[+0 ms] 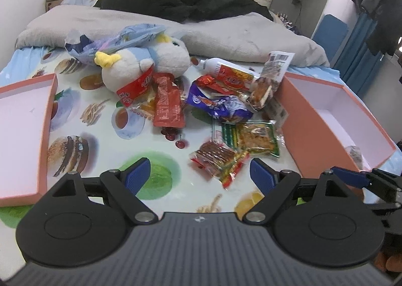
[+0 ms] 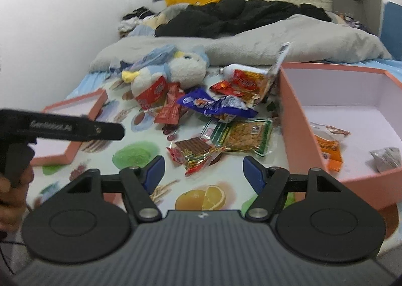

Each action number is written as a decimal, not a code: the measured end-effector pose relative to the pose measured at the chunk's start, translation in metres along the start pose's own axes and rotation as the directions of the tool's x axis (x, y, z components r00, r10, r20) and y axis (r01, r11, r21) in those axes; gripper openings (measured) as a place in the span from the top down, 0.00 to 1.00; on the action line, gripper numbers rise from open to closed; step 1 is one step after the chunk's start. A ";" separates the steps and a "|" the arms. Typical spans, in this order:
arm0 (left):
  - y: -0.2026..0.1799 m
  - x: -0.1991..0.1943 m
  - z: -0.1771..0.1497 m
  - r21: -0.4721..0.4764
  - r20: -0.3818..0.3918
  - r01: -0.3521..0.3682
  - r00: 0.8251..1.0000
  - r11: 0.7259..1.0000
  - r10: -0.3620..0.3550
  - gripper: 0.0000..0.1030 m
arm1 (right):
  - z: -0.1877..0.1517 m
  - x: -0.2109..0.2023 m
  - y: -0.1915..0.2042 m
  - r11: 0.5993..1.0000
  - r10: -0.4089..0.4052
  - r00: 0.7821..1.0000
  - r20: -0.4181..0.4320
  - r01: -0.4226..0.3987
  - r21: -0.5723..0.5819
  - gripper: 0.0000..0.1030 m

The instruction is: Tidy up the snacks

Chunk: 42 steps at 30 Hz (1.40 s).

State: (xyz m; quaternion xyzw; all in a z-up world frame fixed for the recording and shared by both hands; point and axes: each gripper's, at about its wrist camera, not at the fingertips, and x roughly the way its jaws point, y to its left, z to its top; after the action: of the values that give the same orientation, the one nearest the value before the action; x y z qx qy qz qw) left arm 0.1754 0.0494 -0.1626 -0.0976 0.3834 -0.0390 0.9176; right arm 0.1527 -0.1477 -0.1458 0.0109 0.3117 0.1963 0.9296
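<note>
A pile of snack packets lies on the food-print sheet: a red-and-clear stick packet (image 1: 218, 160) (image 2: 194, 152), a green packet (image 1: 253, 138) (image 2: 245, 136), a purple packet (image 1: 218, 105) (image 2: 213, 103), a red pouch (image 1: 167, 103) and a white bottle (image 1: 216, 66). A pink box (image 1: 326, 120) (image 2: 296, 135) at the right holds an orange packet (image 2: 329, 147) and a silver one (image 2: 387, 157). A pink lid (image 1: 25, 130) (image 2: 72, 115) lies at the left. My left gripper (image 1: 199, 176) is open, just short of the stick packet. My right gripper (image 2: 202, 171) is open, also just short of it.
A plush penguin (image 1: 148, 64) (image 2: 170, 72) lies behind the pile, with a plastic bag (image 1: 115, 39). A grey duvet (image 1: 226, 32) and black clothes (image 1: 181, 2) cover the far bed. The left gripper's body (image 2: 62, 130) shows at the left of the right wrist view.
</note>
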 end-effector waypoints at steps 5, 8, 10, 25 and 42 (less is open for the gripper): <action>0.017 0.038 0.007 -0.012 -0.011 -0.011 1.000 1.000 0.011 0.14 | 0.000 0.039 0.001 0.999 0.026 0.998 -0.052 -0.028 -0.033 0.31; 0.027 0.061 0.013 -0.008 -0.009 -0.020 1.000 1.000 0.020 0.14 | 0.001 0.062 0.000 0.998 0.039 0.996 -0.079 -0.043 -0.045 0.31; 0.034 0.078 0.017 -0.007 -0.012 -0.023 1.000 1.000 0.023 0.14 | 0.003 0.076 0.000 0.996 0.052 0.995 -0.089 -0.058 -0.061 0.31; 0.062 0.176 0.053 -0.027 0.007 0.003 1.000 1.000 -0.003 0.14 | 0.015 0.163 0.004 0.964 0.134 0.975 -0.175 -0.170 -0.205 0.12; 0.061 0.237 0.070 0.009 0.008 -0.011 1.000 1.000 0.010 0.22 | 0.017 0.194 0.007 0.947 0.164 0.962 -0.217 -0.215 -0.239 0.35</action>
State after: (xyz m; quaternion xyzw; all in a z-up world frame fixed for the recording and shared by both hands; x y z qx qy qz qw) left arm 0.3918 0.0852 -0.2927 -0.0917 0.3799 -0.0355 0.9198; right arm 0.3011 -0.0673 -0.2429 -0.1002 0.3698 0.3242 0.8649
